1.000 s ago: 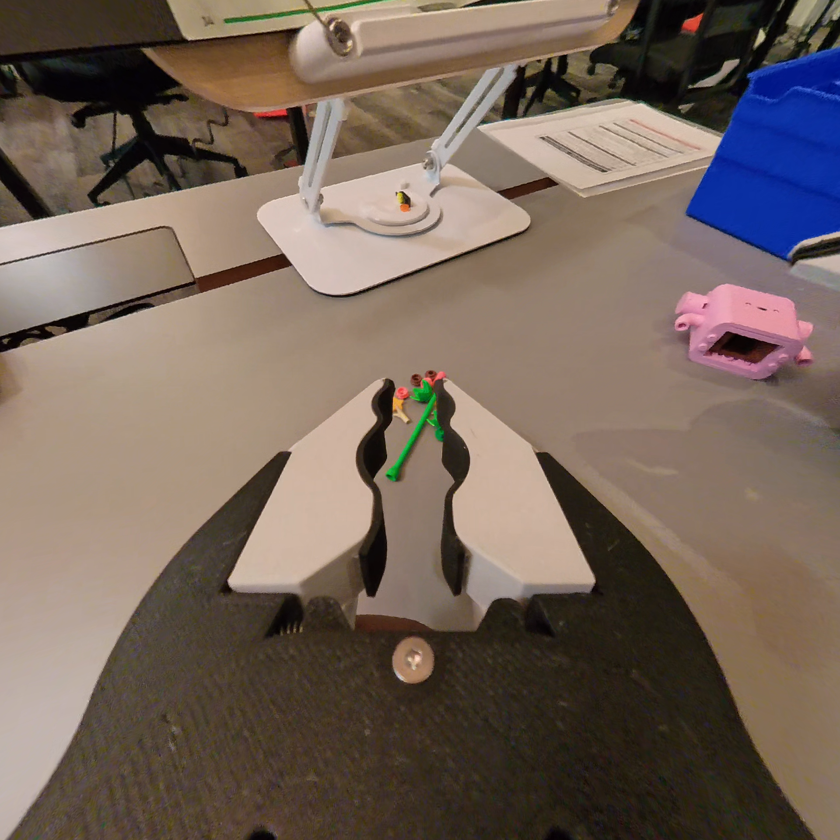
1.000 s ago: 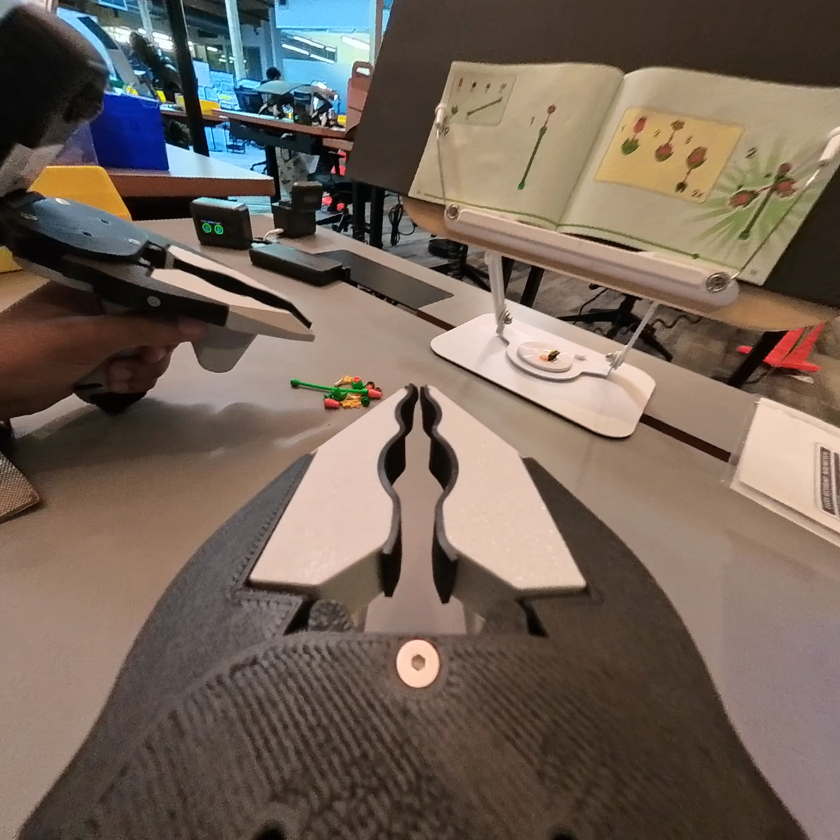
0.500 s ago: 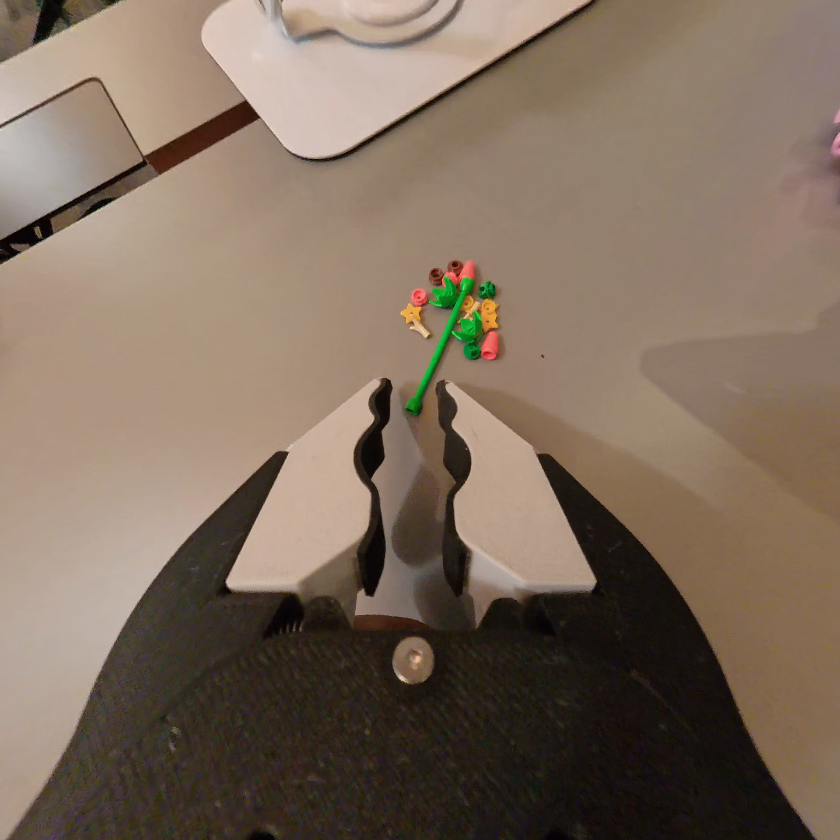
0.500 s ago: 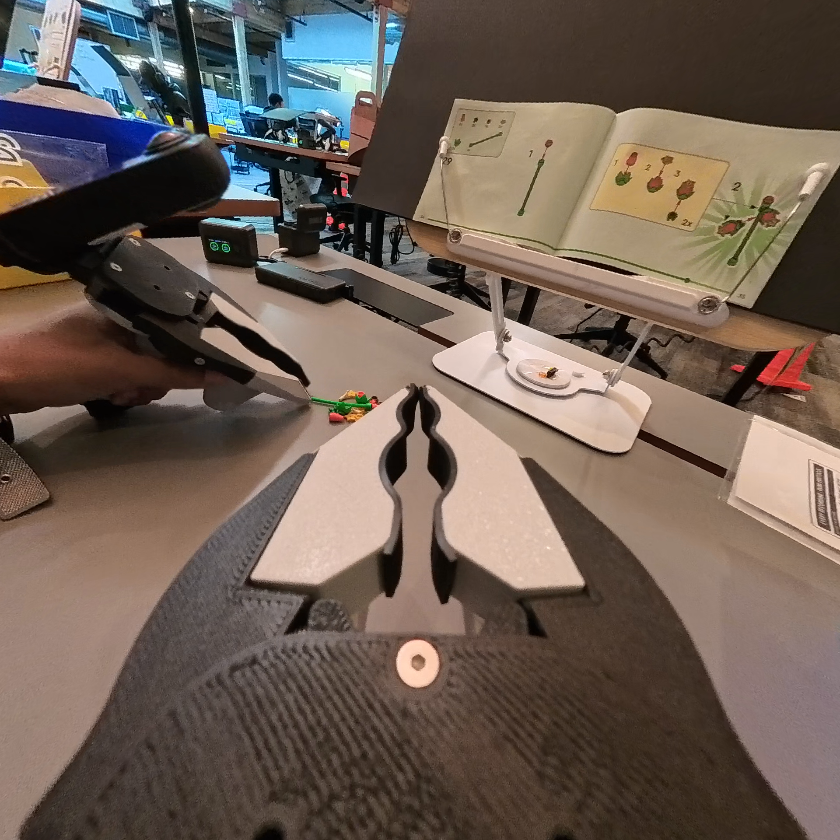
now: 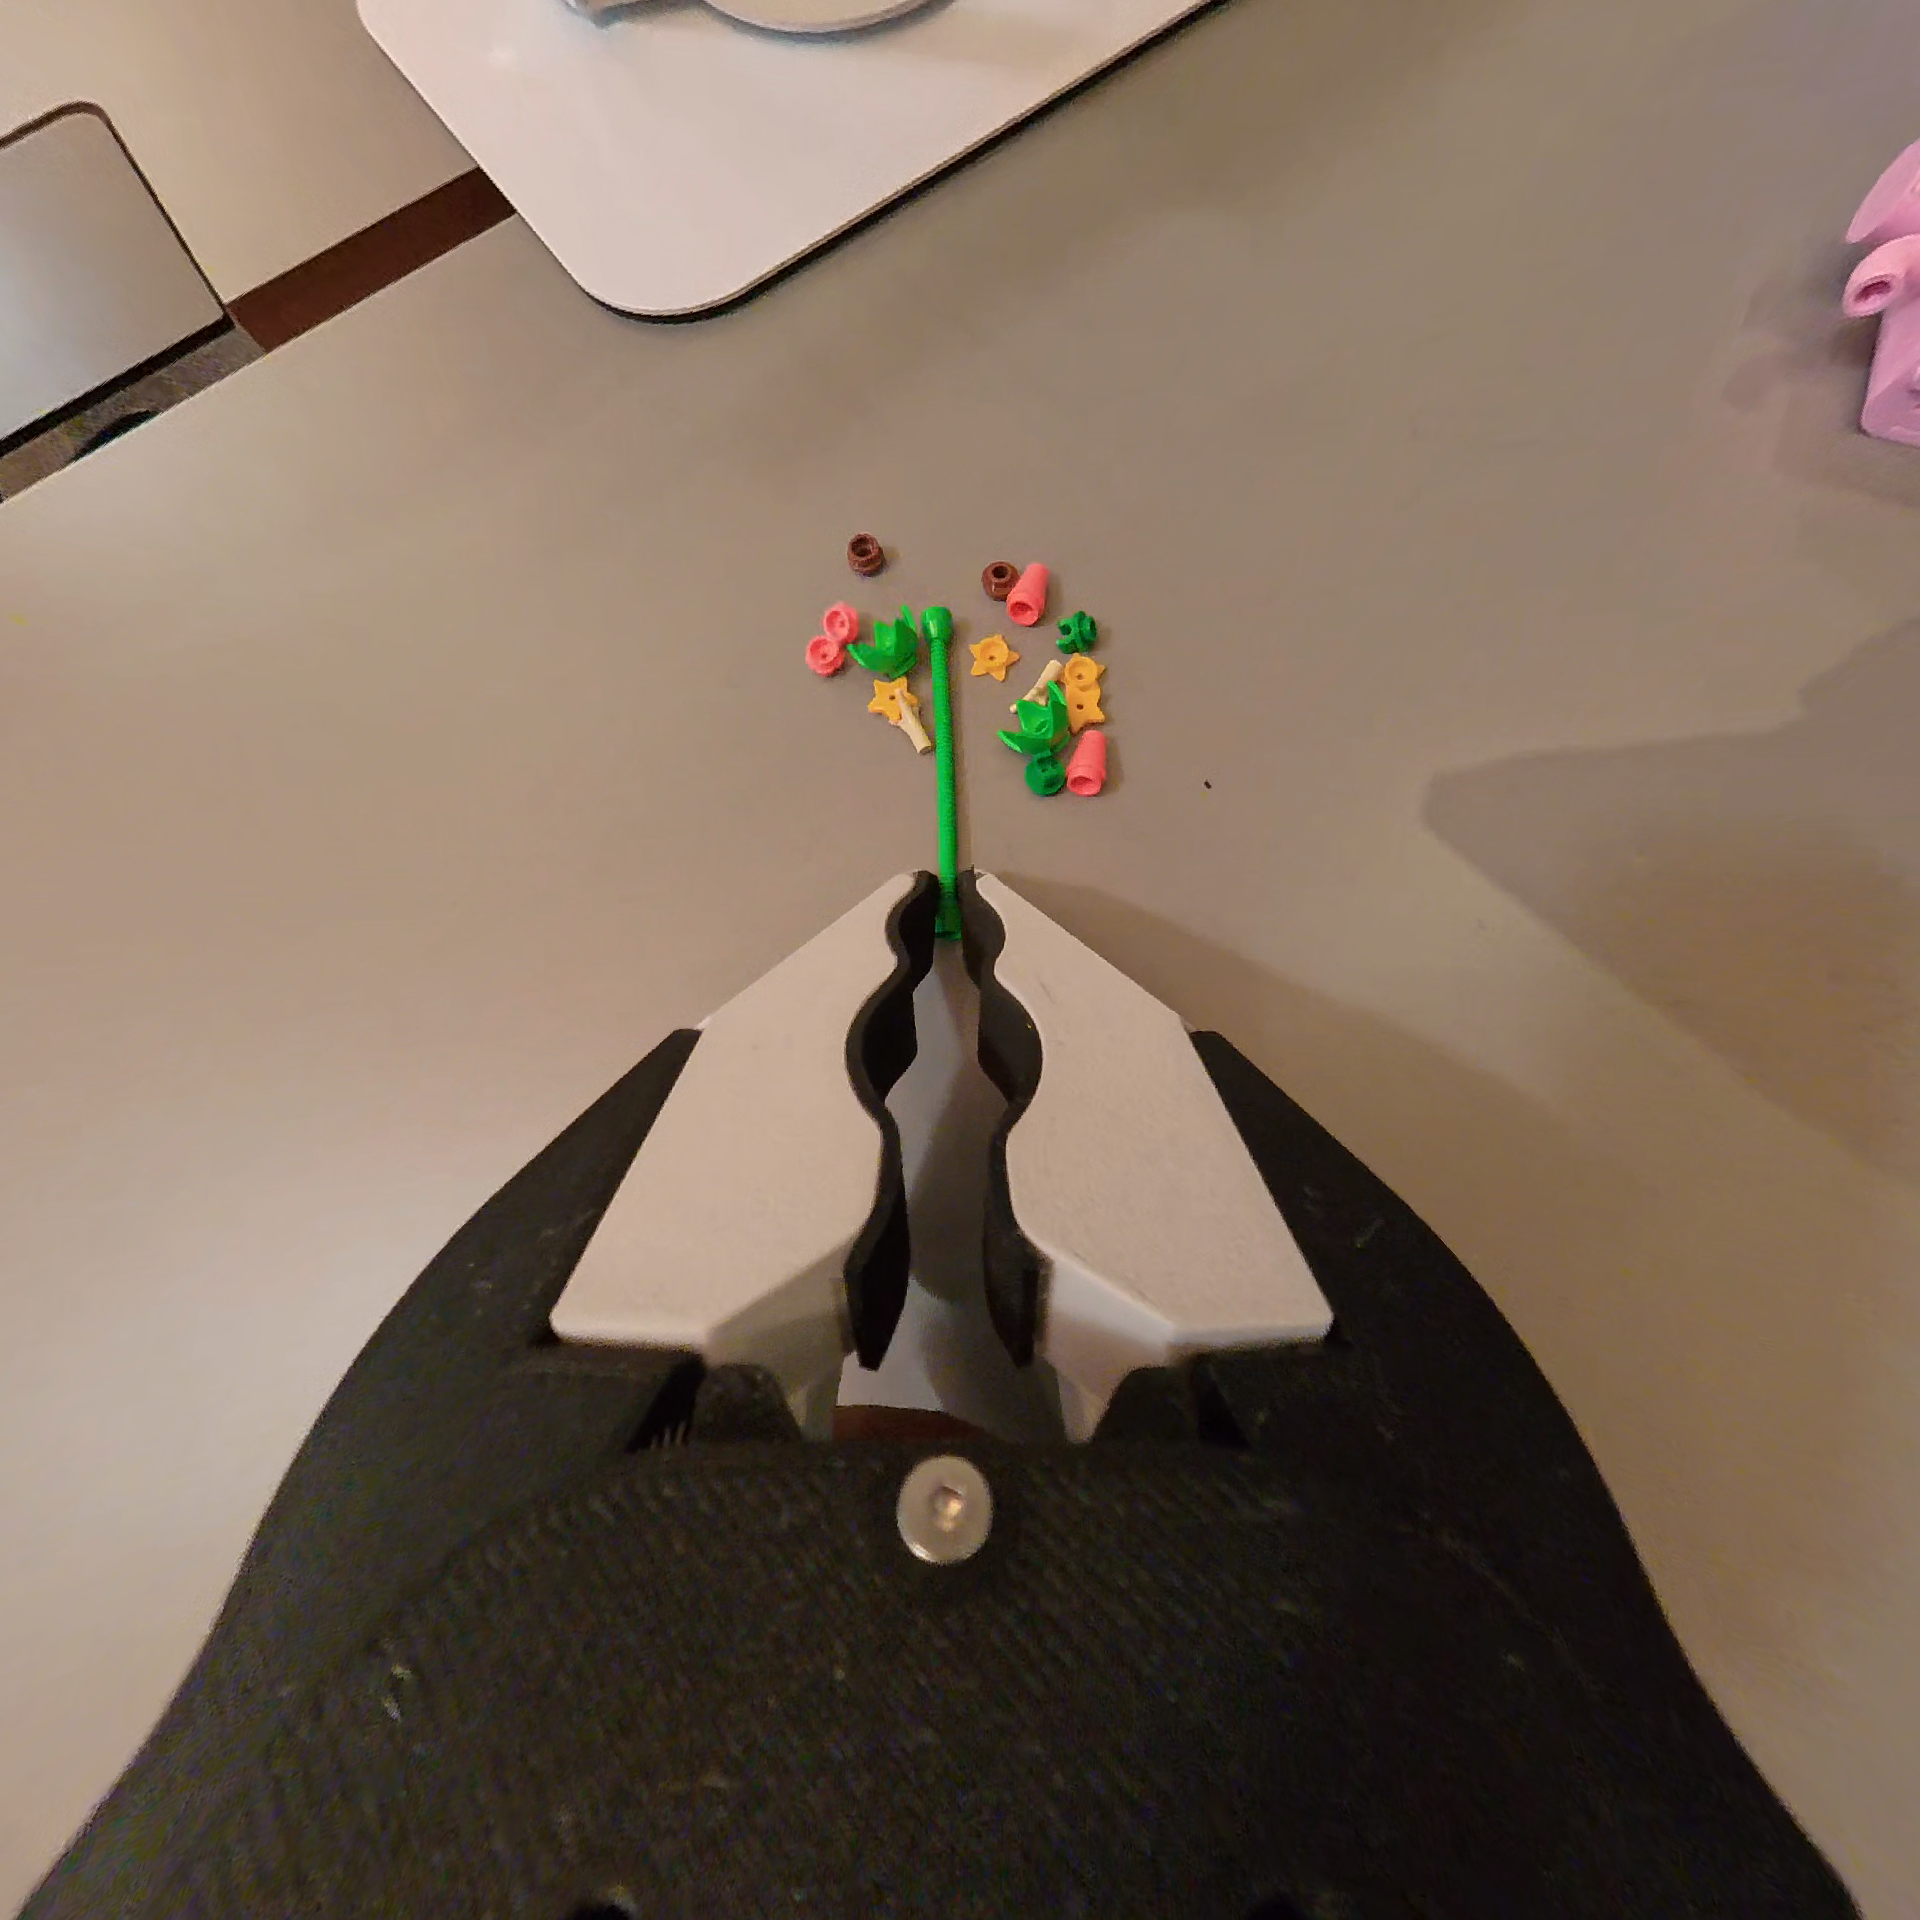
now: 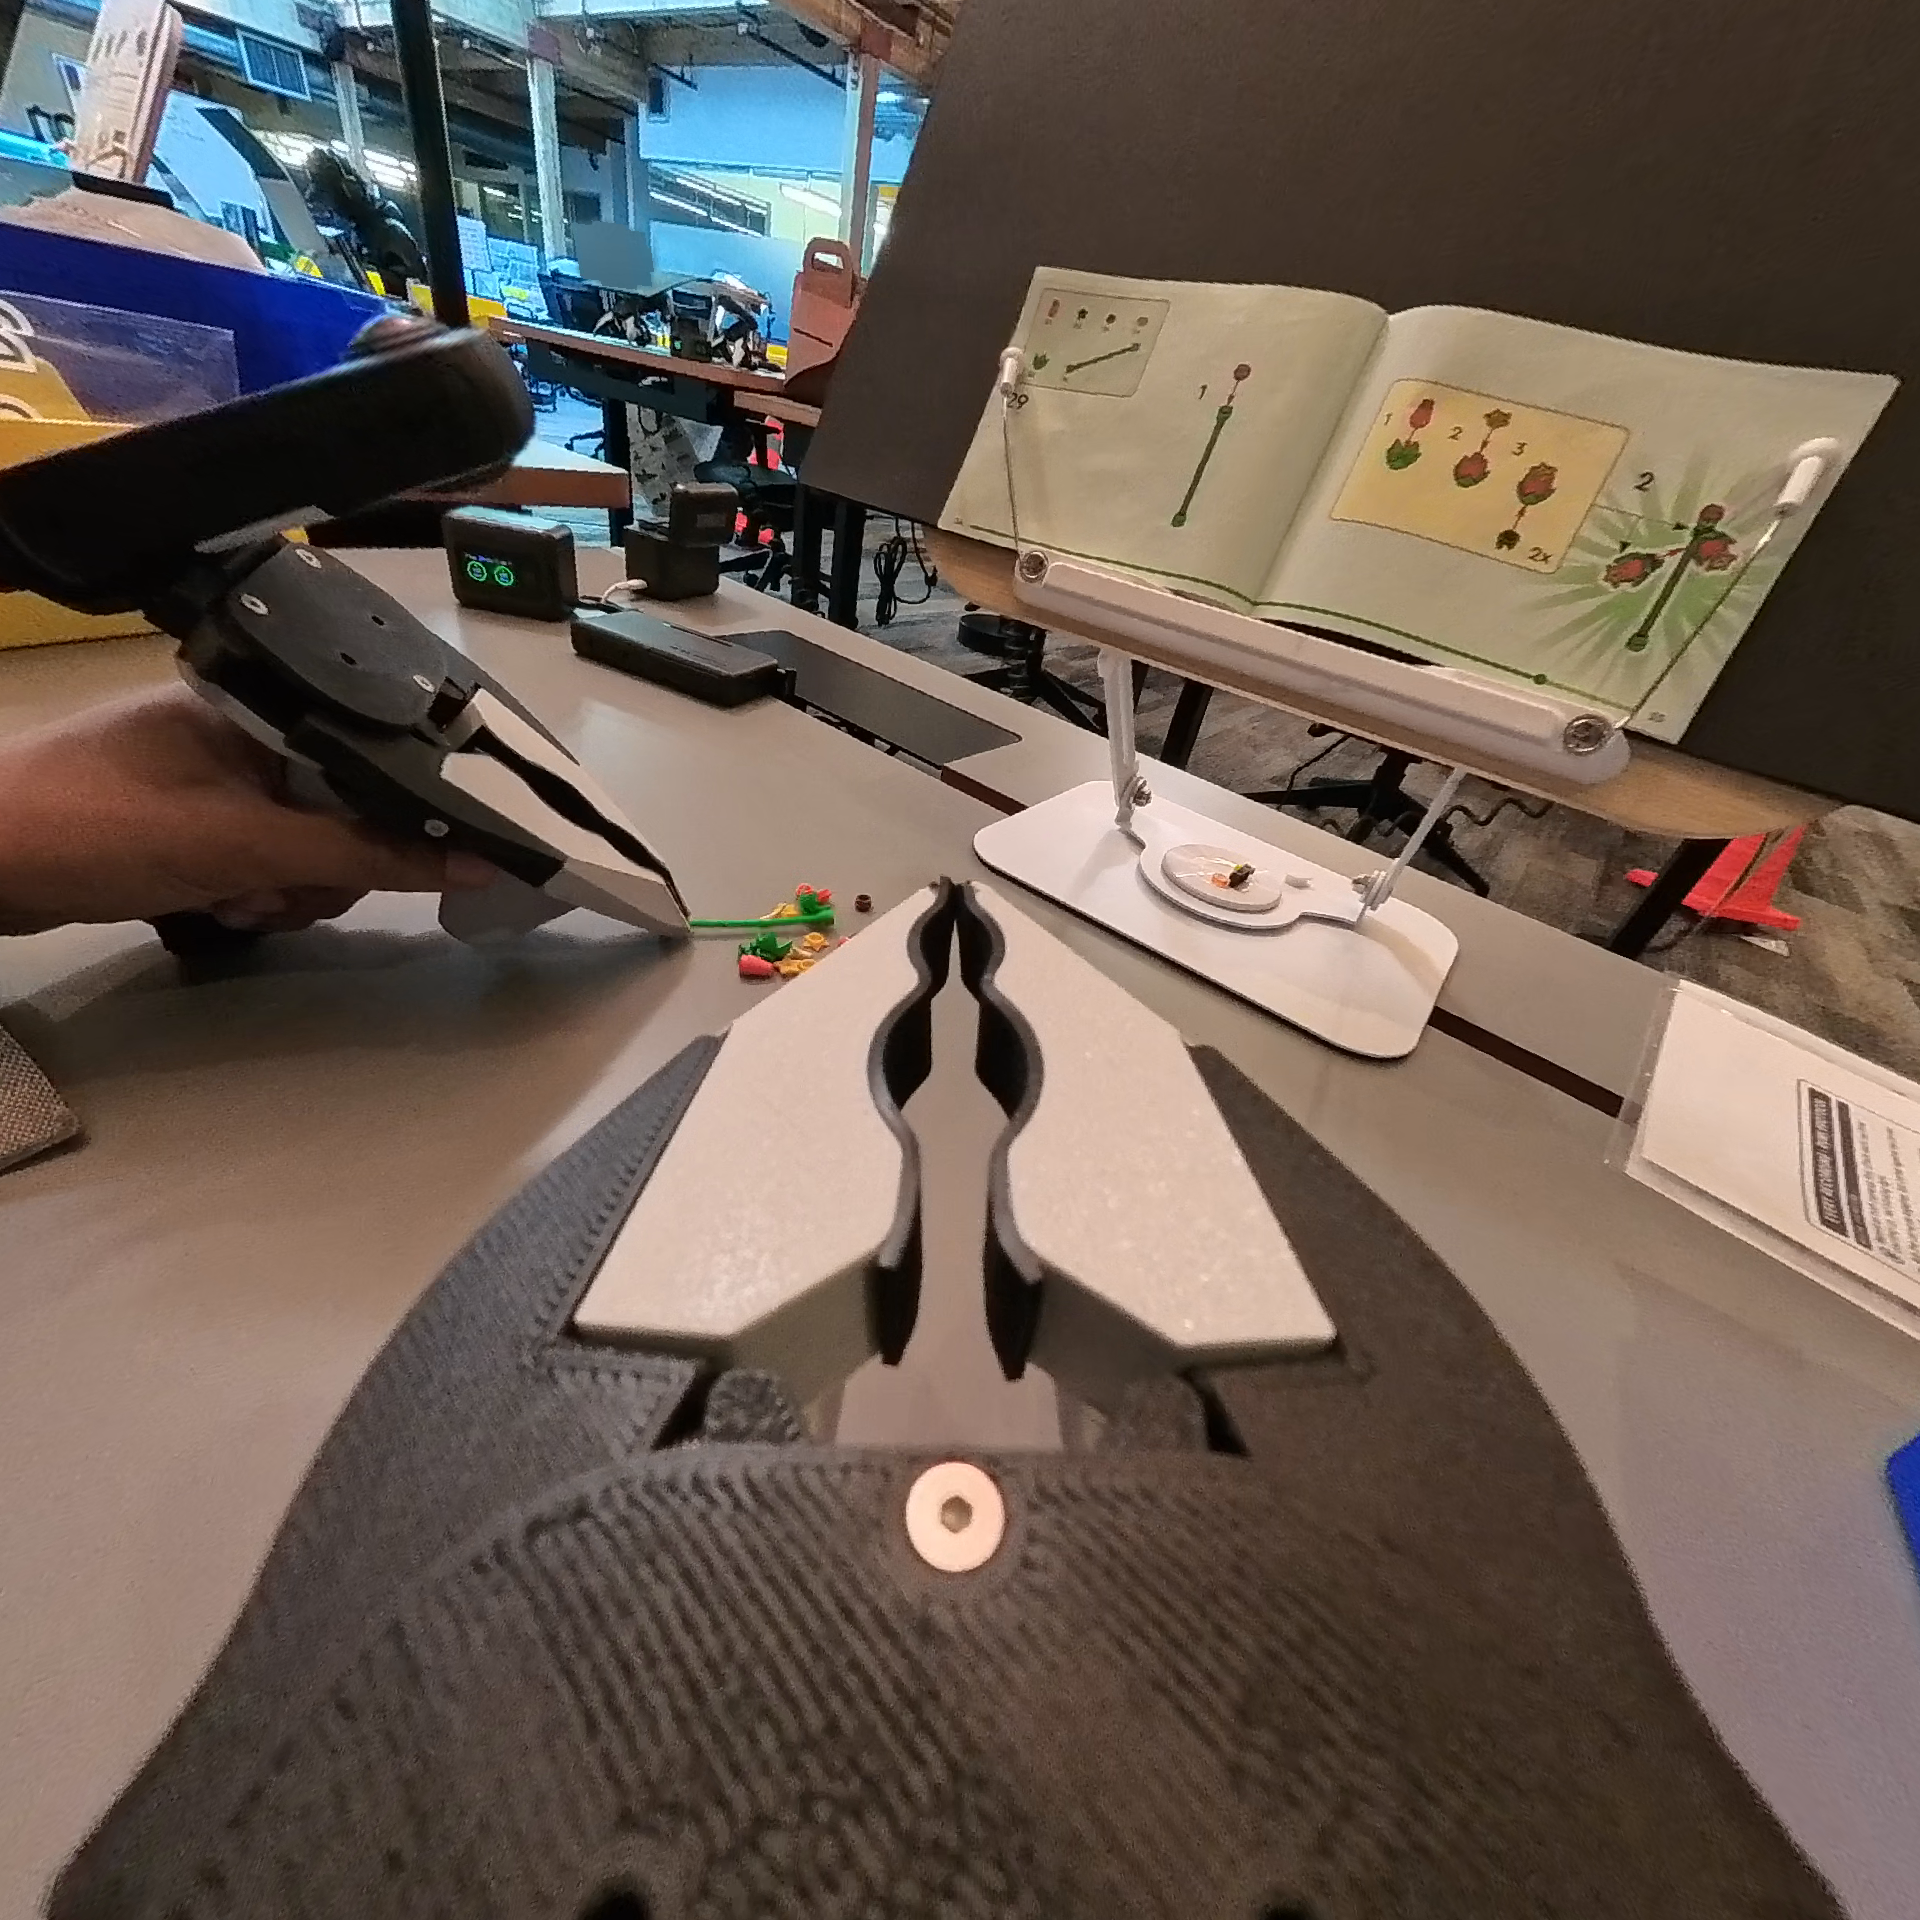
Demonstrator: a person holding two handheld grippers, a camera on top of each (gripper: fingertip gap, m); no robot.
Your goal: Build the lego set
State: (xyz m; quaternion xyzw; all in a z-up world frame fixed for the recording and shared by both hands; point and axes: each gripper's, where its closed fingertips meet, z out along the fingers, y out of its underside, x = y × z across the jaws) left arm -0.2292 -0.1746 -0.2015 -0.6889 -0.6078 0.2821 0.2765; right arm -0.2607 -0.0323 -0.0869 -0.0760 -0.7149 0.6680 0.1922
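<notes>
Left gripper [image 5: 943, 883] nips the green stem [image 5: 943, 748] at its near end, low on the bench [image 5: 416, 831].

Loose lego bits [image 5: 1039, 675] flank the stem; thin and light, it looks bendy, best held at its knobbed end. Right gripper [image 6: 948, 889] hangs nearby, fingers nearly touching, empty.

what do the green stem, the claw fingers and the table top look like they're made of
Green stem: looks like moulded plastic, bright, with a ribbed shaft and a knobbed end. It sits pinched in the left claw.
Claw fingers: pale grey matte shells with black wavy inner pads, probably printed plastic with a softer lining.
Table top: smooth grey, faintly glossy, likely laminate; soft shadows and reflections show on it.
</notes>
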